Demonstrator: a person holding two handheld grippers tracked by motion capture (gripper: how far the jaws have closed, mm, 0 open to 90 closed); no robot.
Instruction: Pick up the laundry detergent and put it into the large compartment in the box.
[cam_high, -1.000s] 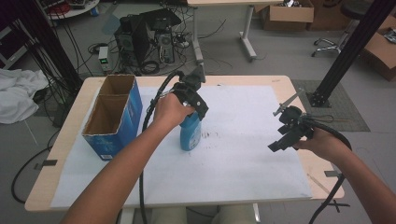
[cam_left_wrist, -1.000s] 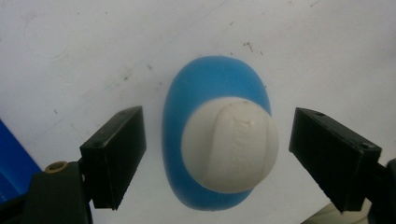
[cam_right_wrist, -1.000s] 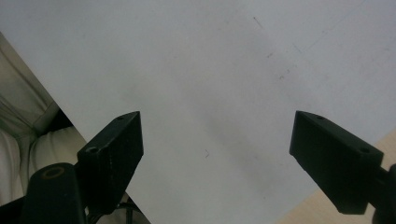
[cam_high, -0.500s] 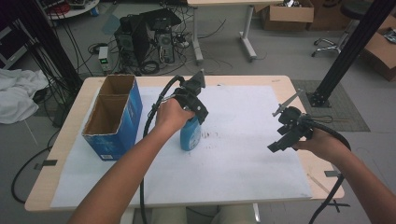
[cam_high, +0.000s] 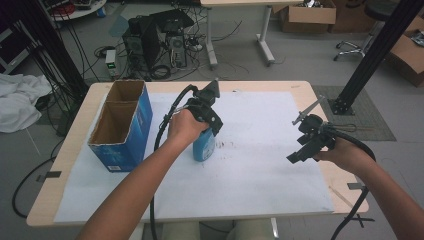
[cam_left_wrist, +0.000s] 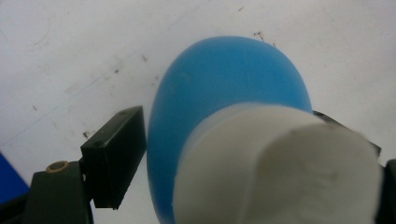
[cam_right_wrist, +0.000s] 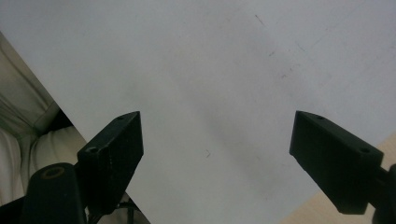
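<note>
Still upright on the table's (cam_high: 280, 87) white sheet (cam_high: 260, 165), the blue bottle (cam_high: 204, 145) sits unmoved between the left tool's (cam_high: 212, 127) jaws, apparently gripped; the right tool (cam_high: 306, 145) stays spread open, empty.

Grey floor (cam_high: 300, 55) — cables, cardboard boxes (cam_high: 305, 15).

I read this as a lab or engineering workroom. My counter (cam_high: 60, 200) is a wooden top under a white sheet, standing on a bare grey floor (cam_high: 310, 65). Behind it, desktop computer towers (cam_high: 155, 42) sit on the floor among tangled cables (cam_high: 220, 47). Cardboard boxes (cam_high: 305, 15) line the far wall; a black metal frame post (cam_high: 370, 55) rises at right.
</note>
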